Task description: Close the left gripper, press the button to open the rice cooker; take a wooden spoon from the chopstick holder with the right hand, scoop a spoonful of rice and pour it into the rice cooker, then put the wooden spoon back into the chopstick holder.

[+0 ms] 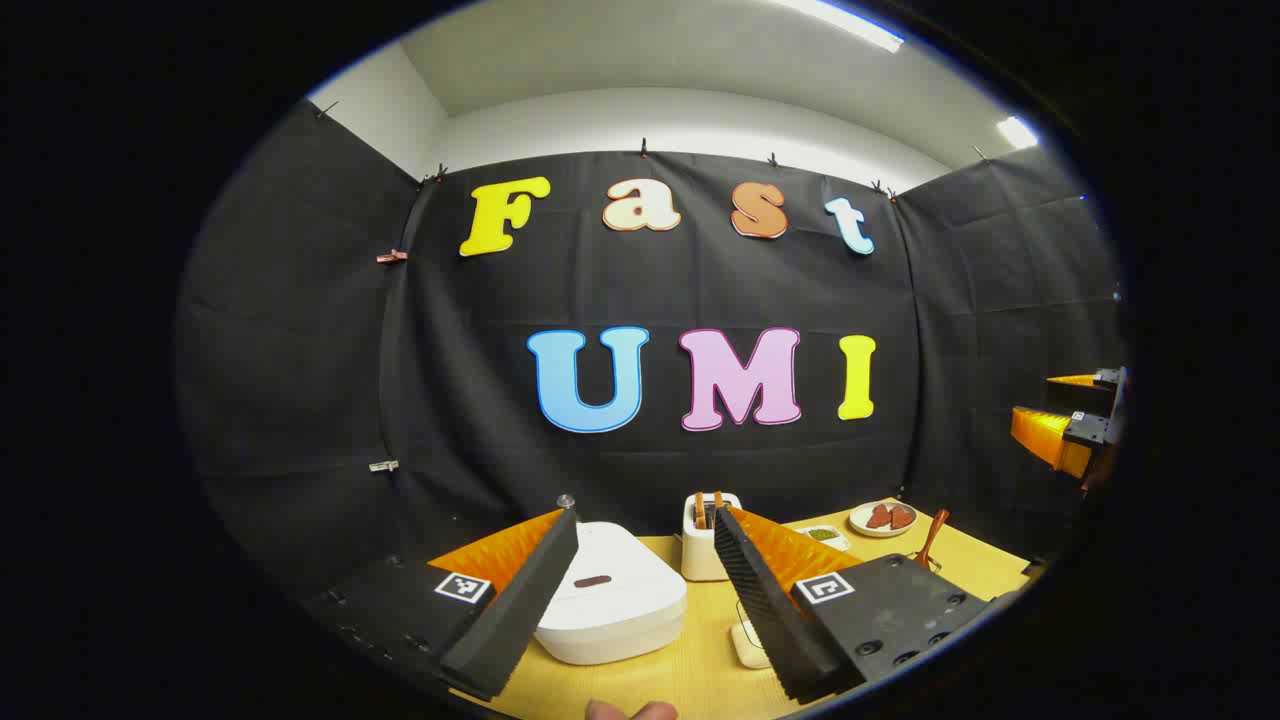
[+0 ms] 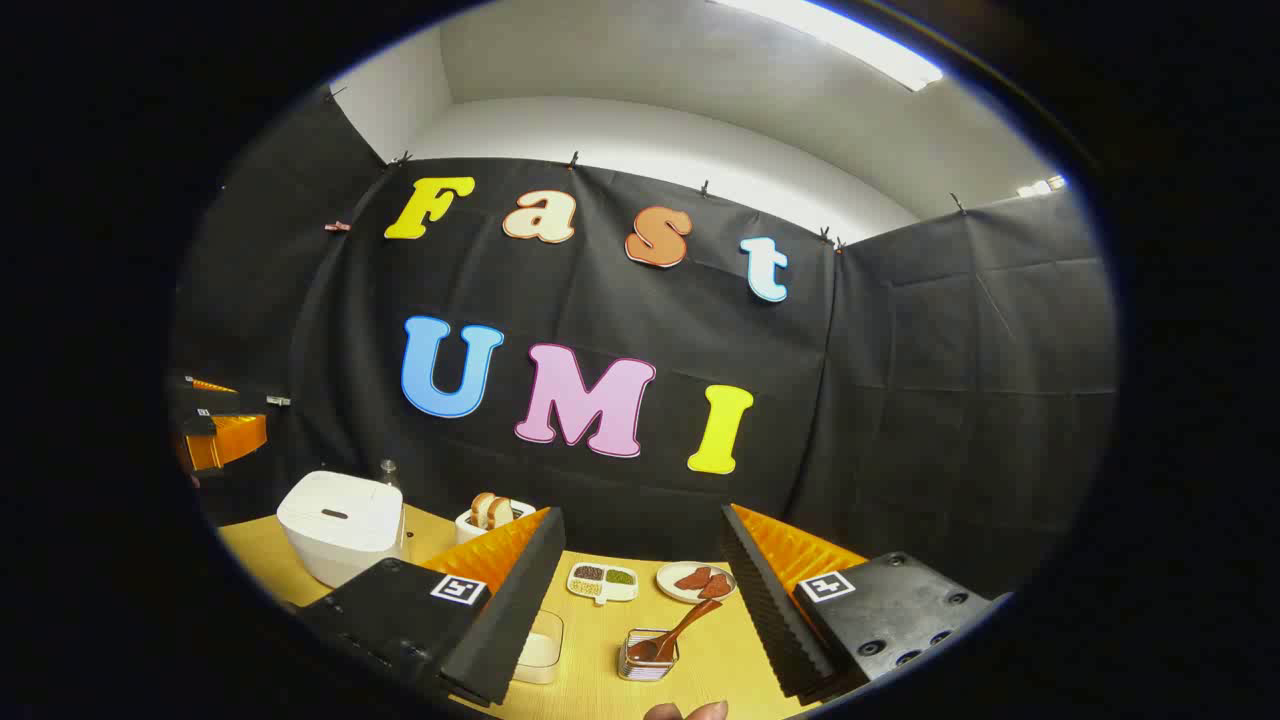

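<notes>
The white rice cooker (image 1: 610,600) stands with its lid down on the yellow table, just beyond and below my left gripper (image 1: 648,520), which is open and holds nothing. The cooker (image 2: 340,525) also sits at the left of the right gripper view. A wooden spoon (image 2: 685,628) leans in the small chopstick holder (image 2: 648,658), ahead of my right gripper (image 2: 642,515), open and empty above the table. A clear box of rice (image 2: 540,648) lies left of the holder. The spoon (image 1: 932,535) shows far right in the left gripper view.
A white toaster (image 2: 495,515) with bread stands behind the cooker. A divided dish of beans (image 2: 602,581) and a plate of reddish pieces (image 2: 700,581) lie at the back. The other gripper hangs at the edge of each view (image 1: 1035,398) (image 2: 245,405). Black cloth walls surround the table.
</notes>
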### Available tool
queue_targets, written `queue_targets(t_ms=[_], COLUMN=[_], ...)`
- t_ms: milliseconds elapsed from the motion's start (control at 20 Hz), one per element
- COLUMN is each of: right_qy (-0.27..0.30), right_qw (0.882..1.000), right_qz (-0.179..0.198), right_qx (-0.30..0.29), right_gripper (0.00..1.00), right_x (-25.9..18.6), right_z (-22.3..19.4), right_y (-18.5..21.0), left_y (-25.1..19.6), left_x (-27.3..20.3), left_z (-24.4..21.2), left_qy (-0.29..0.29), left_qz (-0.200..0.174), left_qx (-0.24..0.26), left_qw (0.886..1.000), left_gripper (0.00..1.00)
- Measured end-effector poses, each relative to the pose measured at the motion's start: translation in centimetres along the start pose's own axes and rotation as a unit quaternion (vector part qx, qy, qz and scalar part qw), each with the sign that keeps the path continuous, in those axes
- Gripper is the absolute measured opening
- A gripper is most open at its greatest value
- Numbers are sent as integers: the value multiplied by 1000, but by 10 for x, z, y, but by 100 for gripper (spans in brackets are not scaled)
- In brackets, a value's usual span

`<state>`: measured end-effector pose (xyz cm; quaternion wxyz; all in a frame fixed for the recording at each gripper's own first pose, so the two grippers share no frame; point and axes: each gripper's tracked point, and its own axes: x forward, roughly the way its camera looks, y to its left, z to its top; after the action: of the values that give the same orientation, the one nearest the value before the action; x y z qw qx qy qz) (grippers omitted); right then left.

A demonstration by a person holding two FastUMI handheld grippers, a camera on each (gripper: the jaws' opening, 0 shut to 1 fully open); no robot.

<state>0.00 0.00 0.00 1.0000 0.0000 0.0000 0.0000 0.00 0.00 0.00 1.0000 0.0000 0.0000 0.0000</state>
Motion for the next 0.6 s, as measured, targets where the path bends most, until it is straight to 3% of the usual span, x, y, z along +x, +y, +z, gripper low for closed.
queue_targets(t_ms=[600], right_qy=[6], right_qw=[1000], right_qz=[-4], right_qx=[-6], right_gripper=[97], right_x=[-8], right_z=[-2], right_y=[-4], left_y=[-8], left_x=[-5], left_z=[-1], left_qy=[-2], left_qz=[-5], left_qx=[4], left_qw=[1000], left_gripper=[95])
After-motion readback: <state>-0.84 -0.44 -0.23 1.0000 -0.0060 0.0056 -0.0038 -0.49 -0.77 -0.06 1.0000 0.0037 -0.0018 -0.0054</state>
